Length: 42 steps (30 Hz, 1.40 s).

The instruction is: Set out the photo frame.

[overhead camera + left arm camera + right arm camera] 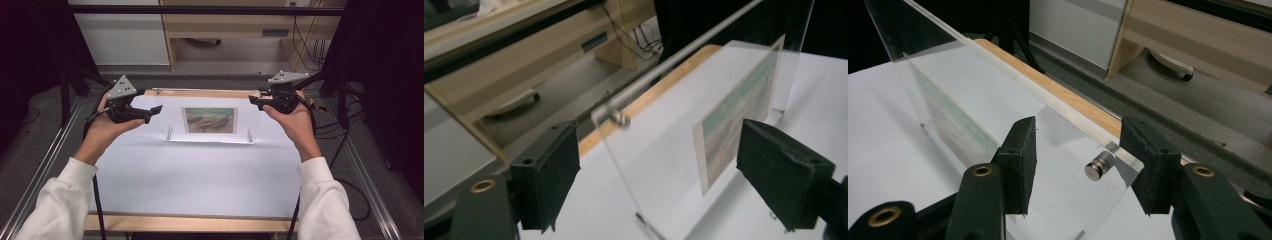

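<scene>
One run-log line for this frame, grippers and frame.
left gripper: open, astride left end of clear picture frame | right gripper: open, astride right end | frame: upright on white table

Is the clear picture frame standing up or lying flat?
Standing upright. The acrylic picture frame rests on its bottom edge on the white table, print facing the person; the gripper views show its panel rising edge-on.

White sheet-covered worktop [200,175] with a pale wooden edge [190,223], grey metal rails [40,165] lay along both sides, light wooden cabinet [225,25] stood beyond, black cables [305,45] hung beside it, grey floor [235,52]
</scene>
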{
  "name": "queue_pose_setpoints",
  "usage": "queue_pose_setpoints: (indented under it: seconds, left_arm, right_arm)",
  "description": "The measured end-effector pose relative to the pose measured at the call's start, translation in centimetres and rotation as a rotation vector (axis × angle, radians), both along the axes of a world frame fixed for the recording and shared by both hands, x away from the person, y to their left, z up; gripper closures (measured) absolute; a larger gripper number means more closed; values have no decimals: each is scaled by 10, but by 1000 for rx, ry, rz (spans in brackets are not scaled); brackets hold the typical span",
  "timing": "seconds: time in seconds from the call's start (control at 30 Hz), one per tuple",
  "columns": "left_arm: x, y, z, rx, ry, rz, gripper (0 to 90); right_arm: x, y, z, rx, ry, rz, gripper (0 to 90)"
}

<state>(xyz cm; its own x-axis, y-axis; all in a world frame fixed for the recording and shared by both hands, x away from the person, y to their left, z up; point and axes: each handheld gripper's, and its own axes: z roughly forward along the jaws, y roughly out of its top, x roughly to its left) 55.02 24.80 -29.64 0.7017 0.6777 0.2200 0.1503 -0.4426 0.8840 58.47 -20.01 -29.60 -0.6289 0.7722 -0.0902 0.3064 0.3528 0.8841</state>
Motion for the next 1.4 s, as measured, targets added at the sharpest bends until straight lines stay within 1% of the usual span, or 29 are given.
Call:
queue_pose_setpoints:
  seconds: [0.1, 0.17, 0.2, 0.27, 0.33, 0.37, 0.43, 0.53, 0.57, 0.6, 0.67, 0.7, 0.73, 0.77, 0.83, 0.9, 0.93, 0.97, 1.0, 1.07, 1.23, 1.3, 1.4]
  left_arm:
    - [-12, 9, -14, -13, 38, 17, 156]
    - [-19, 13, -22, -5, 57, 18, 151]
    - [-22, 15, -25, -1, 56, 19, 151]
    - [-29, 18, -32, 5, 68, 26, 151]
    - [-35, 20, -38, 0, 74, 37, 151]
    - [-38, 22, -42, -1, 89, 36, 150]
    - [-44, 23, -49, 2, 97, 32, 149]
    - [-50, 24, -58, 9, 109, 24, 149]
    - [-50, 25, -60, 14, 109, 24, 149]
    - [-50, 25, -62, 14, 111, 22, 148]
    - [-50, 25, -65, -11, 117, 18, 148]
    - [-50, 26, -66, 5, 117, 21, 148]
    - [-50, 26, -66, 11, 116, 26, 148]
    - [-51, 26, -68, 4, 120, 27, 148]
    - [-51, 27, -69, 9, 126, 25, 148]
    - [-52, 28, -69, 9, 124, 20, 148]
    - [-52, 27, -69, -6, 126, 21, 148]
    - [-53, 28, -70, -7, 124, 22, 149]
    - [-53, 29, -70, -2, 125, 20, 149]
    - [-53, 28, -70, -7, 128, 20, 149]
    - [-53, 30, -70, 5, 125, 18, 152]
    - [-53, 30, -70, -9, 129, 17, 153]
    - [-53, 30, -70, -7, 129, 17, 153]
  right_arm:
    - [3, 0, 0, 8, 4, -8, 495]
    - [4, 0, -1, 18, 3, -13, 492]
    - [5, 0, -1, 22, 2, -13, 491]
    - [7, 0, -2, 29, 3, -17, 489]
    - [9, 0, -2, 37, 8, -20, 486]
    - [10, 0, -2, 39, 13, -26, 485]
    - [12, 0, -2, 36, 11, -26, 482]
    - [15, 0, -2, 50, 21, -32, 480]
    - [17, 0, -3, 53, 16, -31, 479]
    - [18, 0, -3, 63, 21, -35, 479]
    - [20, 0, -3, 70, 24, -42, 475]
    - [21, 0, -4, 71, 23, -43, 473]
    - [21, 0, -4, 71, 21, -44, 471]
    - [22, 0, -4, 71, 20, -44, 470]
    - [23, 0, -4, 76, 21, -47, 469]
    - [23, 0, -5, 79, 20, -54, 467]
    - [23, 1, -5, 79, 21, -56, 466]
    - [23, 1, -5, 80, 21, -57, 466]
    - [23, 0, -5, 80, 21, -56, 466]
    - [24, 0, -5, 81, 21, -55, 465]
    - [24, 0, -6, 78, 20, -63, 469]
    - [25, -1, -7, 76, 21, -64, 466]
    - [26, -1, -7, 75, 19, -63, 471]
